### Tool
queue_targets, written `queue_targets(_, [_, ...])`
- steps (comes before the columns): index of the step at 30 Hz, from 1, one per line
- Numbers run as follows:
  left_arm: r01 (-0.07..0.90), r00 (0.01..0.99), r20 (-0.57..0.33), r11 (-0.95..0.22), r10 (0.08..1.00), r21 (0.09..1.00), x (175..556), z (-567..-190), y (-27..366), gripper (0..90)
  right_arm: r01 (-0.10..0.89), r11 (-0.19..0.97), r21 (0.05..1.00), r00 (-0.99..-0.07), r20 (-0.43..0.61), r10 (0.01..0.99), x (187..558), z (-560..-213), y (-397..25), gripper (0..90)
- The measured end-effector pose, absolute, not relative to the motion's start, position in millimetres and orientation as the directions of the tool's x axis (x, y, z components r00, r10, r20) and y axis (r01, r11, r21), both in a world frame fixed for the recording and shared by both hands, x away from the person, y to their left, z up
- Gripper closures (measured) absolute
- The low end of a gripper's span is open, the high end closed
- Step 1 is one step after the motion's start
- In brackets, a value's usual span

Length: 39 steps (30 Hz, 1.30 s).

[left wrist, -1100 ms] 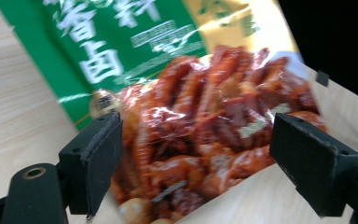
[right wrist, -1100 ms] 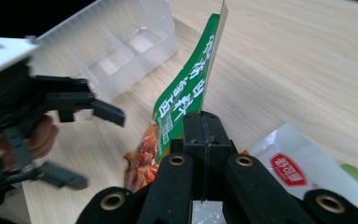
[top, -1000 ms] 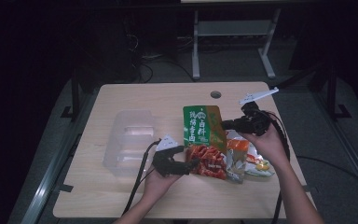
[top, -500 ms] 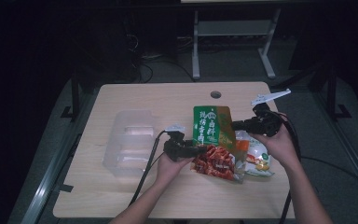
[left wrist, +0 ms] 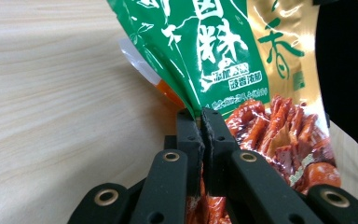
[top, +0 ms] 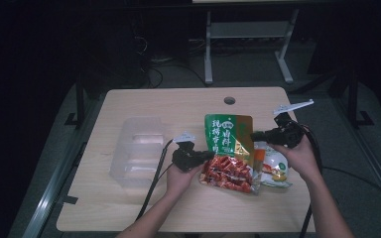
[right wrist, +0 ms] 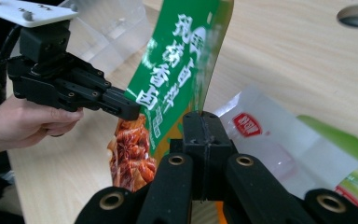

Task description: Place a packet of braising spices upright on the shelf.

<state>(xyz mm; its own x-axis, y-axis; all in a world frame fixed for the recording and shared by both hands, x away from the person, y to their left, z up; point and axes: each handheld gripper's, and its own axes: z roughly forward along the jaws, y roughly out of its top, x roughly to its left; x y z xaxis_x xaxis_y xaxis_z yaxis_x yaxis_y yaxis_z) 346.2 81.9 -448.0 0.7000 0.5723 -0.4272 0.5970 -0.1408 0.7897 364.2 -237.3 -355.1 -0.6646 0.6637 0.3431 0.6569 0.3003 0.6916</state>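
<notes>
Both sets of jaws were clamped shut on the same green pouch (top: 229, 148). The left gripper (left wrist: 200, 122) pinched its near-left edge, right where the green print meets the picture of red meat. The right gripper (right wrist: 204, 122) bit the opposite edge, and in its own view the left gripper (right wrist: 121, 106) showed across the pouch (right wrist: 177, 79), gripping the far side.

Between the two, the pouch (left wrist: 223, 56) was held up off the desk (top: 154, 104), standing steeply with its green top leaning away from the person. Under it, toward the right hand, a white packet (top: 274, 166) lay flat on the wood; its clear film and red label showed just beyond the right jaws (right wrist: 261, 140). A clear tray (top: 136, 148) sat well apart at the left.

A second earlier the pouch had lain lower and farther left, with the left gripper down at its bottom edge. Half a second ago it had already shifted right and begun to rise. Now it stood higher and more upright, the left gripper had come up to mid-edge, and the right hand had drawn outward, so the pouch looked pulled taut between them.

I'd judge the lift was done, and the pouch ready to be carried, perhaps toward the tray.
</notes>
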Motion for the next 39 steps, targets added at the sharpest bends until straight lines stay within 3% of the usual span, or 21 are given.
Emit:
queue_targets(5, [0.545,0.733,-0.371,-0.165,0.570,0.822,336,-445,85,88.3,0.683,0.304,0.664,-0.659,0.382,0.648,366,-367,-233,77.0])
queue_targets(10, [0.501,0.760,-0.312,-0.209,0.570,0.840,326,-442,85,88.4,0.695,0.318,0.644,-0.676,0.435,0.595,370,-389,-216,74.9])
queue_targets(13, [0.491,0.766,-0.297,-0.220,0.571,0.843,323,-440,86,88.3,0.692,0.333,0.641,-0.687,0.441,0.578,371,-393,-208,76.1])
queue_targets(16, [0.491,0.766,-0.290,-0.230,0.574,0.840,320,-439,92,87.4,0.676,0.348,0.649,-0.707,0.437,0.556,371,-393,-199,88.3])
queue_targets(18, [0.489,0.768,-0.289,-0.233,0.571,0.840,318,-439,95,85.8,0.669,0.355,0.653,-0.714,0.433,0.550,368,-390,-195,89.1])
queue_targets(24, [0.468,0.774,-0.247,-0.264,0.583,0.843,309,-434,104,74.6,0.633,0.361,0.684,-0.744,0.410,0.528,358,-380,-188,89.5])
queue_targets(32, [0.425,0.797,-0.175,-0.329,0.578,0.843,292,-424,111,52.8,0.584,0.361,0.727,-0.779,0.377,0.502,339,-361,-179,89.7])
queue_targets(39, [0.408,0.813,-0.155,-0.360,0.561,0.839,277,-420,129,43.3,0.535,0.385,0.752,-0.803,0.312,0.507,330,-338,-167,89.7])
